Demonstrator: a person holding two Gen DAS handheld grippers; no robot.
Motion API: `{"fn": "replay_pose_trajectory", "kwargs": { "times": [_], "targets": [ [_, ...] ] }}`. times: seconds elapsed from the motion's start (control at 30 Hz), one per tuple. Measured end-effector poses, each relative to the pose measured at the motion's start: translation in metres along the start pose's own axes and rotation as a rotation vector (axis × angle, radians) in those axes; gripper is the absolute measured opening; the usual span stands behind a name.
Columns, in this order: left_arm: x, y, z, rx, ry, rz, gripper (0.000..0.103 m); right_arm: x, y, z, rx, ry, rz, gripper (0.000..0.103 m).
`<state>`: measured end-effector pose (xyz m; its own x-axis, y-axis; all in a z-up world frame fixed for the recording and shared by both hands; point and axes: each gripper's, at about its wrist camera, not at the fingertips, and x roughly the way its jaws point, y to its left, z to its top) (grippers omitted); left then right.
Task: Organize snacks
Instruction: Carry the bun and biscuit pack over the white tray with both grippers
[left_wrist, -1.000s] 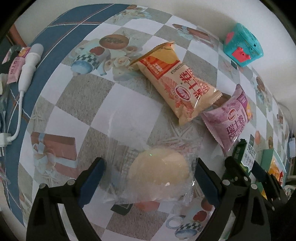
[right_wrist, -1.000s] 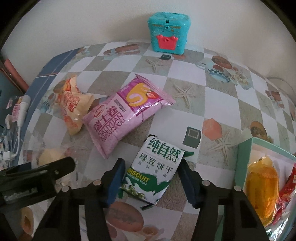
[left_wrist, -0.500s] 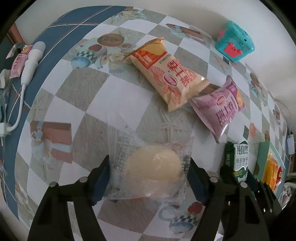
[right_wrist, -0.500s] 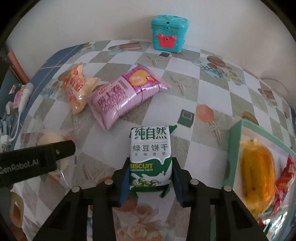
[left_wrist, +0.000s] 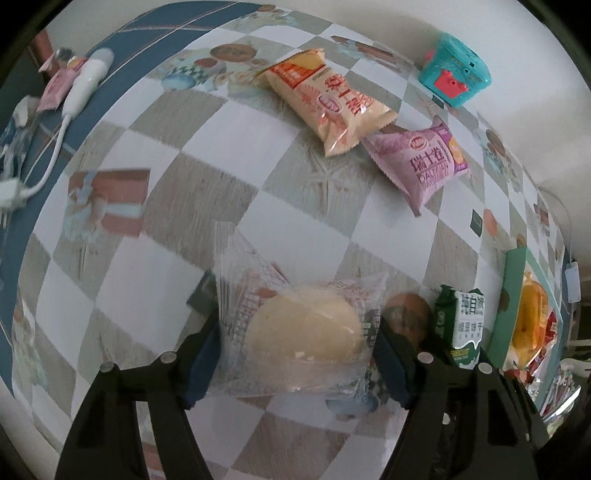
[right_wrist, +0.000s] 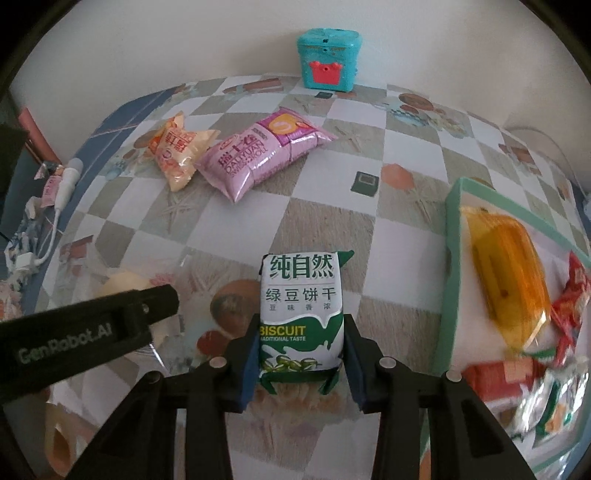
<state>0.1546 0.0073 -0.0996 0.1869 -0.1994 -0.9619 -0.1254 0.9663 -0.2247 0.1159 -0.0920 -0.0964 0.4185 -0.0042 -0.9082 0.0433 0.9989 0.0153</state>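
1. Now that both pairs of jaws have closed since a second ago, I hold two snacks. Left wrist view: my left gripper (left_wrist: 295, 347) clamps the bagged bun (left_wrist: 304, 330), lifted off the checked cloth (left_wrist: 155, 177). Orange pack (left_wrist: 328, 99) and pink pack (left_wrist: 424, 158) lie waiting.
2. Right wrist view: my right gripper (right_wrist: 301, 354) pinches the biscuit pack (right_wrist: 301, 314), with the green tray (right_wrist: 452, 266) just to its right, partly filled. A teal box (right_wrist: 328, 61) stands against the wall.
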Motion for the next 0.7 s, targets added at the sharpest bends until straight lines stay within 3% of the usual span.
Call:
{"fn": "replay_pose_trajectory", "kwargs": {
  "times": [0.37, 0.7],
  "targets": [
    [-0.019, 0.032, -0.034, -0.134, -0.003, -0.076, 0.075, -0.046, -0.025, -0.015, 0.134, -0.058, 0.081, 0.042],
    [-0.062, 0.008, -0.04, -0.131, -0.102, -0.081, 0.075, -0.108, -0.062, -0.003, 0.213, -0.214, 0.112, 0.042]
  ]
}}
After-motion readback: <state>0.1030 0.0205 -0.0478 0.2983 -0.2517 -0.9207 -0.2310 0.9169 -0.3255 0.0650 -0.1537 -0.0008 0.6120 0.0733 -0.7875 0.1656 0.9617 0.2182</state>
